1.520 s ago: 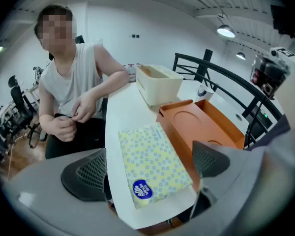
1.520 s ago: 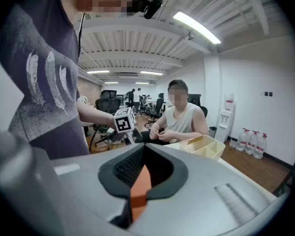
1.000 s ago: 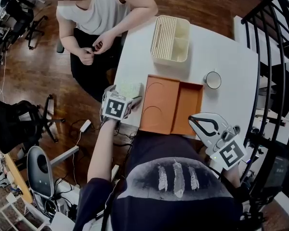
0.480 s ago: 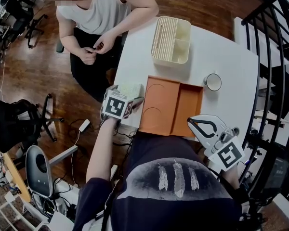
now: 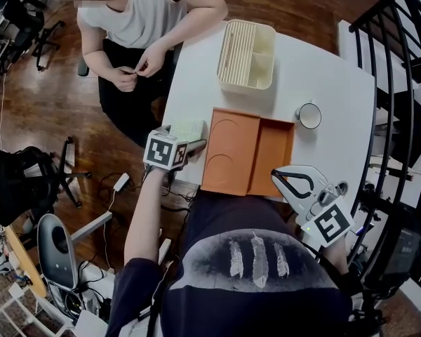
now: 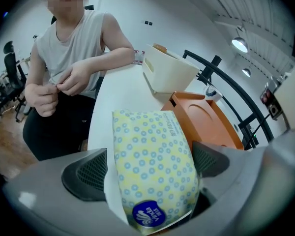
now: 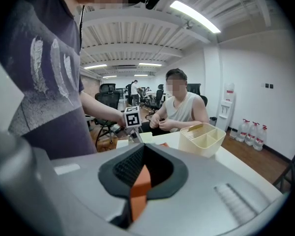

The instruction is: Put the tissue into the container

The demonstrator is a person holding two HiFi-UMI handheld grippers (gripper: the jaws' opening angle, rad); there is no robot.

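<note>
A yellow tissue pack (image 6: 152, 161) with blue rings sits between the jaws of my left gripper (image 6: 150, 168), which is shut on it. In the head view the tissue pack (image 5: 189, 128) is at the table's left edge, just left of the orange tray (image 5: 245, 153), with the left gripper (image 5: 184, 137) behind it. The cream divided container (image 5: 248, 46) stands beyond the tray, and it also shows as the container (image 6: 167, 73) in the left gripper view. My right gripper (image 5: 276, 175) hovers at the tray's near right corner, shut and holding nothing.
A small white cup (image 5: 309, 116) stands right of the tray on the white table (image 5: 337, 76). A person (image 5: 144, 20) sits at the far left corner, hands together. A black railing (image 5: 400, 83) runs along the right. Chairs and cables lie on the floor to the left.
My left gripper has edged slightly forward along the table's left edge around the tissue pack. The right gripper has barely moved.
</note>
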